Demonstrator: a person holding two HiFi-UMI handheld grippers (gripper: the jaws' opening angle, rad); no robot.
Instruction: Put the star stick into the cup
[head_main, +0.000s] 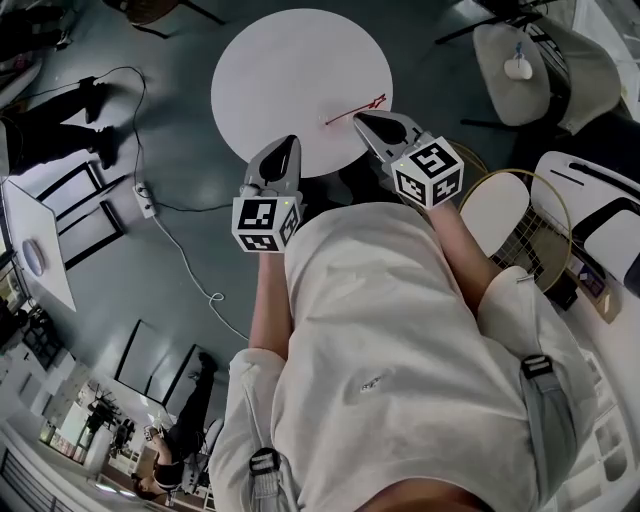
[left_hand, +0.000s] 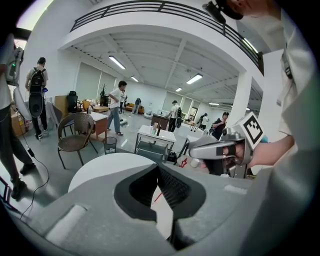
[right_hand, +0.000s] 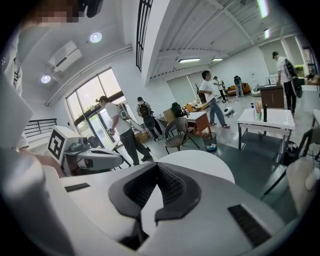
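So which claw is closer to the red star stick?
Right. The right claw has its tip almost at the star stick, which lies on the round table. The left claw is farther off to the stick's left, at the table's near edge.

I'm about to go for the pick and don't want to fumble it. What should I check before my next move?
1. Star stick found: ok. The star stick lies flat on the round white table, beside the right gripper.
2. Right gripper open for the grasp: not ok. Its jaws are together, with nothing between them.
3. Left gripper free: ok. The left gripper is shut and empty, near the table's edge.
4. Stick in a gripper: not ok. Neither gripper holds it.
5. Cup found: cannot tell. No cup shows clearly in any view.
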